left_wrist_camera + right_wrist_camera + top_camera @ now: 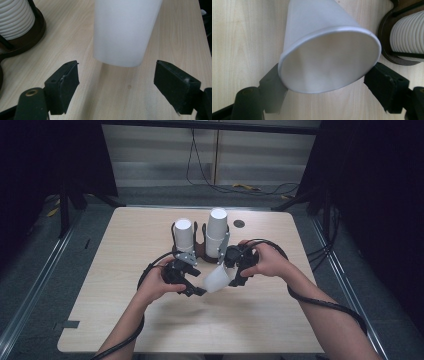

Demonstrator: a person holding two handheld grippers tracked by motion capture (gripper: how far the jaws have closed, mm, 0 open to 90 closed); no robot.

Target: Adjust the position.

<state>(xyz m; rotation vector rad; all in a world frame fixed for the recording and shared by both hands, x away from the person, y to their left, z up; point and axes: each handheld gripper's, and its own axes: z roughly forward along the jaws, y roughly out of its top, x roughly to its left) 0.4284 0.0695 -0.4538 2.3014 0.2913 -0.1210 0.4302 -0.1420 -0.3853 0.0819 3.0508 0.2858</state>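
You hold a white cup between both claws above the desk [125,285].
At frame centre, the white cup [218,280] lies tilted, your right claw [235,275] clamped on its rim; your left claw [196,291] gapes wide just short of its base. Behind stand two cup stacks [217,232].

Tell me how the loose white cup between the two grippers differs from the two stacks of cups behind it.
The loose cup is single and smooth-walled; each stack shows many ridged rims nested together. The loose cup lies tilted in the right gripper, mouth toward that gripper's camera; the stacks stand upright, bases up, in a dark holder. The loose cup is off the holder, with the open left gripper at its base end. All are white cups.
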